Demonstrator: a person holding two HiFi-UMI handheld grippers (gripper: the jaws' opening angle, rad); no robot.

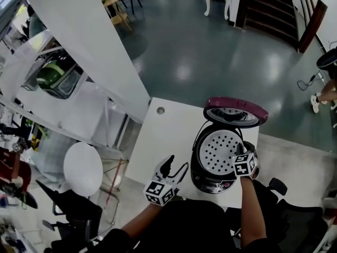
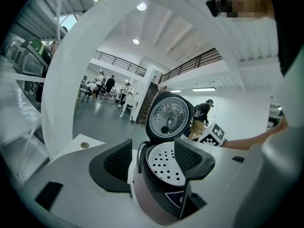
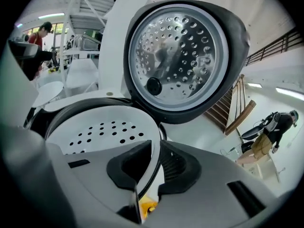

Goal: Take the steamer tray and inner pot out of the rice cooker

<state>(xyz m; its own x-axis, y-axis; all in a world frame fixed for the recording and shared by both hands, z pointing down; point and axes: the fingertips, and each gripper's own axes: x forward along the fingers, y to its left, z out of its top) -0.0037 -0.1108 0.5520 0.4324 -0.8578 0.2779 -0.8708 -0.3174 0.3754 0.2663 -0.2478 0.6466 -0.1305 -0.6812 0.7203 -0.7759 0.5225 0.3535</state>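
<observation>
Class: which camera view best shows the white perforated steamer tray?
The head view: it looks down on the white round perforated steamer tray, showing almost its whole face. The right gripper view shows it close but slanted, its rim pinched in the right tongs. The left gripper view shows it partly behind the left tongs.

Right hand-held gripper (image 3: 153, 164) tight on the rim of the perforated steamer tray (image 3: 102, 129), open lid (image 3: 178, 56) above.
</observation>
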